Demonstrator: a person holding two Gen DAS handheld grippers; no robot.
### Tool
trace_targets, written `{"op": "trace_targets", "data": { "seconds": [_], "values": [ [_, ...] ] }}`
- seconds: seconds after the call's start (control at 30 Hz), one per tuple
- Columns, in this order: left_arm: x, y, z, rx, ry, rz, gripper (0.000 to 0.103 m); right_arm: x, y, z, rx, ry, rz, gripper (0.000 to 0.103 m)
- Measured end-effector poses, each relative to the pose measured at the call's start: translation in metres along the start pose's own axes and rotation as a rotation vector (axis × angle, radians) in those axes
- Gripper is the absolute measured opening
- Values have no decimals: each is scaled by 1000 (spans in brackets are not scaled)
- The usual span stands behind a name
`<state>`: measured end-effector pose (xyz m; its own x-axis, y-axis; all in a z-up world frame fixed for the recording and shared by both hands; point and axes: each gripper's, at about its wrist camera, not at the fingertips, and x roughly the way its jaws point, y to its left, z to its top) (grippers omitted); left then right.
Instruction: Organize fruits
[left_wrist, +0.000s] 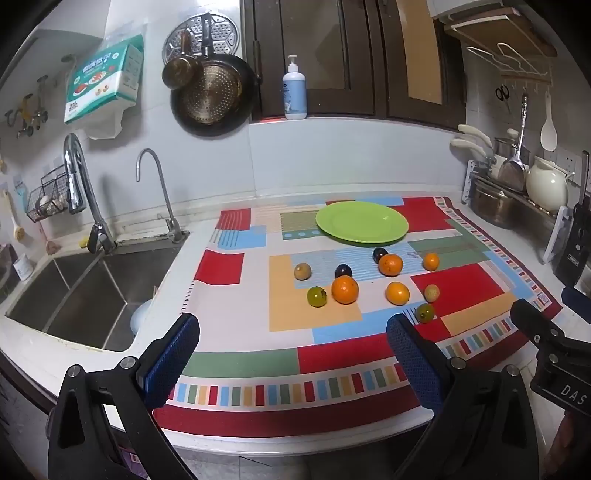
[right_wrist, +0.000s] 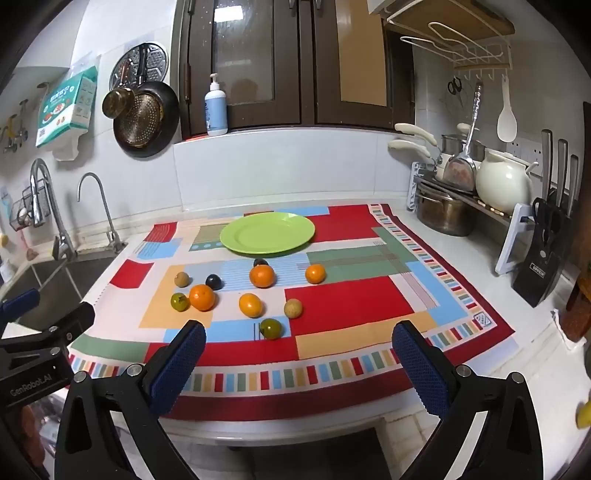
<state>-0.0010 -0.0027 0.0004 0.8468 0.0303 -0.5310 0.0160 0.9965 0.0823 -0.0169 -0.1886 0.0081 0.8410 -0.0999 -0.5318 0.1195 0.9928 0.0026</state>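
From where I sit, both tools are hovering at the near edge of the counter, angled down toward the cloth: my left gripper (left_wrist: 293, 326) has its blue-padded fingers spread wide with nothing between them, and my right gripper (right_wrist: 299, 334) is spread just as wide and equally empty. The fruits are round, so I can't give any of them a long axis or a heading; they lie scattered loosely across the middle of the patchwork tablecloth (left_wrist: 236, 363), all on the near side of the green plate (left_wrist: 362, 222), which sits flat toward the back of the cloth. The counter is white, with a steel sink (left_wrist: 85, 295) and two faucets to the left, a dish rack holding a steel pot and a cream kettle (right_wrist: 504, 181) to the right, and a black knife block (right_wrist: 545, 262) beyond that. On the tiled wall hang a dark pan (left_wrist: 214, 92) with a strainer, and a soap pump bottle (left_wrist: 294, 90) stands on the sill under dark wood window frames. As for the fruit itself: four oranges, the largest orange (left_wrist: 345, 290) touching or nearly touching a green fruit (left_wrist: 317, 296) on its left; two dark plums (left_wrist: 343, 271), one tucked behind another orange near the plate; two pale yellowish fruits (right_wrist: 293, 308); and a second green fruit (right_wrist: 270, 328) nearest my right gripper's left finger.
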Motion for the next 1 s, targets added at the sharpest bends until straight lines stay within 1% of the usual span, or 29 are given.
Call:
{"op": "trace_targets", "data": {
  "seconds": [0.2,0.3,0.37,0.4,0.47,1.0],
  "values": [
    [-2,-12,-1,-6,4,-2,103,-2,0,-1,-2,-2,-1,102],
    [-5,-8,-3,-8,-2,-12,103,-4,-5,-5,9,-2,6,102],
    [-6,-9,-3,-10,-1,-20,103,-5,-2,-7,8,-2,8,102],
    [-5,0,-3,-18,0,-32,103,-5,-1,-6,8,-3,8,102],
    [-6,1,-3,-20,0,-36,103,-6,2,-6,5,-4,8,102],
    [-10,1,-4,-23,-8,-37,103,-6,-2,-6,16,2,25,102]
  ]
}}
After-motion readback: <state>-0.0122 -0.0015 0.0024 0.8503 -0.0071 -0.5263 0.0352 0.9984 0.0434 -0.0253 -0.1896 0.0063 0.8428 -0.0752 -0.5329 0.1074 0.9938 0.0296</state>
